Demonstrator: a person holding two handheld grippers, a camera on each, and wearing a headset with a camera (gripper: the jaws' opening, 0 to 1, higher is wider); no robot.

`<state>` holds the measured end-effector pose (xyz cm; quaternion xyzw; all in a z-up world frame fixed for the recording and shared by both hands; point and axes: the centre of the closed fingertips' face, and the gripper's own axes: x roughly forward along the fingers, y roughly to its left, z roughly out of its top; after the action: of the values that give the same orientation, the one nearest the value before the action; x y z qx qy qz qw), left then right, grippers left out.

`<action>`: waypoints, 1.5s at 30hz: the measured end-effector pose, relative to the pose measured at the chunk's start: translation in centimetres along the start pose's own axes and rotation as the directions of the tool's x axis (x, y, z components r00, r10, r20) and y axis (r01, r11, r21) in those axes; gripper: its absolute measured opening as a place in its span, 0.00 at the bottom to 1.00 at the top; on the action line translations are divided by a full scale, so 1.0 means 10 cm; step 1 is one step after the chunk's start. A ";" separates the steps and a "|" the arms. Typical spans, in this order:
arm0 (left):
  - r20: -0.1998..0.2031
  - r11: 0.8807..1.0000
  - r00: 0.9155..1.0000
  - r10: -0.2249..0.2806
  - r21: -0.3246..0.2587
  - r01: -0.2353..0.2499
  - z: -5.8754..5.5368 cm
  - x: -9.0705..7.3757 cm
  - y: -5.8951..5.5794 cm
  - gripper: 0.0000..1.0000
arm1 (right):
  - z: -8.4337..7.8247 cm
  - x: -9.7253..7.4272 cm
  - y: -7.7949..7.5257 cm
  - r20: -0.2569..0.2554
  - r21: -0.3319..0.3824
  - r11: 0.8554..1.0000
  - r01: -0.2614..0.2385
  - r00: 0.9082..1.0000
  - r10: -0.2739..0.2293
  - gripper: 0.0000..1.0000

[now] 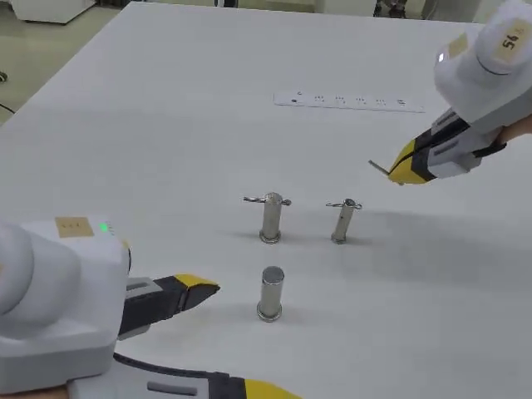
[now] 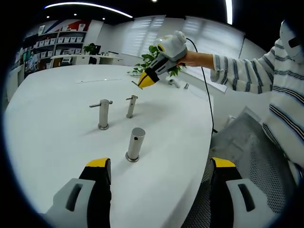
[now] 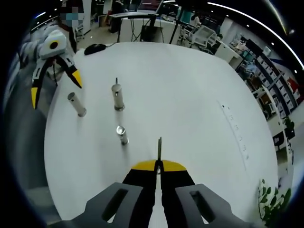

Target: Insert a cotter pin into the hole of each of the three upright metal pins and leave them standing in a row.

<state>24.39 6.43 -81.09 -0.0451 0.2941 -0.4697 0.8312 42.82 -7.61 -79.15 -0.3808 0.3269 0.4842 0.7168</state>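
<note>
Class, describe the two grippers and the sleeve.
Both have white rounded bodies and black tongs with yellow tips. The right gripper carries a numbered tan label and a black cable; the left gripper a tan sticker, green light. The sleeve is white, dark-striped.

Head view looks down on the table (image 1: 150,116) — gripper views face each other across it, sharing the upright pins (image 1: 271,220).

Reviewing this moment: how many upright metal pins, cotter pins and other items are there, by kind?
Upright metal pins: 3
Cotter pins: 3, two through pins, one in the right gripper
Power strip: 1
Total: 7
</note>
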 end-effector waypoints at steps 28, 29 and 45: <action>0.040 1.000 0.999 0.021 0.006 -0.021 0.18 0.01 0.07 0.78 | 0.23 -0.18 1.18 0.116 -0.127 0.987 -0.094 0.987 0.109 0.02; 0.047 1.000 0.999 0.022 -0.004 -0.022 0.20 0.02 0.08 0.77 | 0.25 -0.17 1.21 0.122 -0.135 0.986 -0.095 0.986 0.112 0.02; 0.114 0.984 0.993 0.041 -0.175 -0.021 0.38 0.11 0.15 0.50 | 0.39 -0.05 1.47 0.165 -0.194 0.976 -0.096 0.978 0.129 0.02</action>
<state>27.94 5.59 -78.98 -0.1401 0.2854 -0.4257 0.8472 29.19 -0.91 -80.19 -0.3820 0.2367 0.5843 0.6757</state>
